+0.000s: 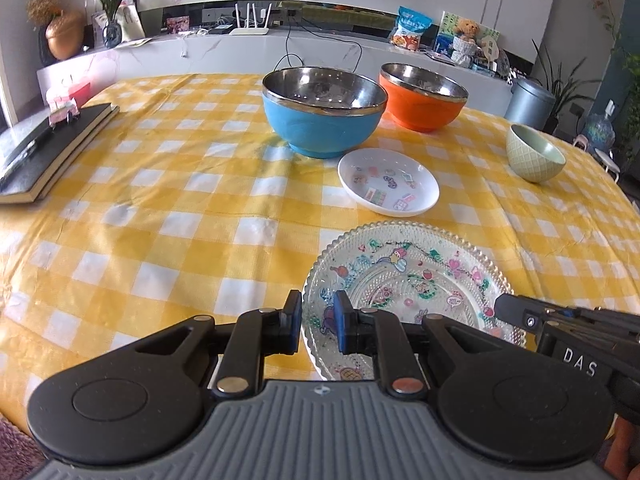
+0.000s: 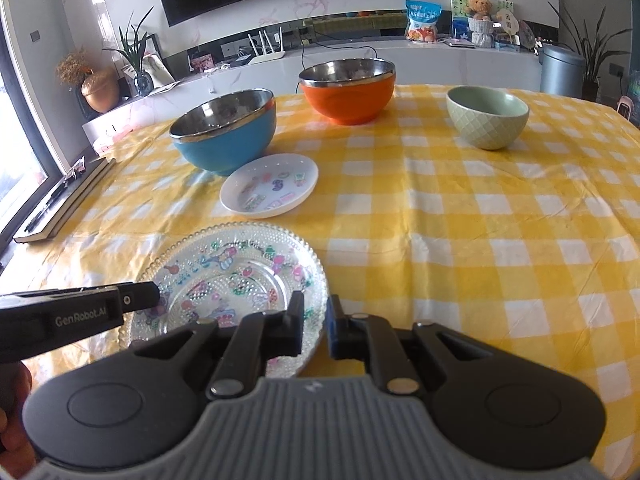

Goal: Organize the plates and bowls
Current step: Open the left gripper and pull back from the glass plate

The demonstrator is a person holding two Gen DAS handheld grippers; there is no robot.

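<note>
Nearest to me is the glass plate [image 1: 408, 292], with my left tongs [image 1: 317, 322] set around its left rim and my right tongs [image 2: 315, 320] around its right rim. Both pairs stand at a narrow gap with the rim between the pads; whether the pads actually press the glass I cannot tell.

Taking the glass plate as my landmark on the yellow checked bench [image 1: 160, 208]: the blue bowl [image 1: 324, 110] stands well beyond it, the orange bowl [image 1: 424, 96] beyond that and to the right, with the two bowls close together. The white plate [image 1: 388, 182] lies just beyond the glass plate, close in front of the blue bowl. The green bowl [image 2: 487, 116] sits far off to the right, apart from everything.

My guess is that the glass plate is about to be lifted. The risk I see is slippage: the beaded glass edge is slick and shallow, so uneven pinch from either side could tip it. Carried low, it could also clip the white plate.
</note>
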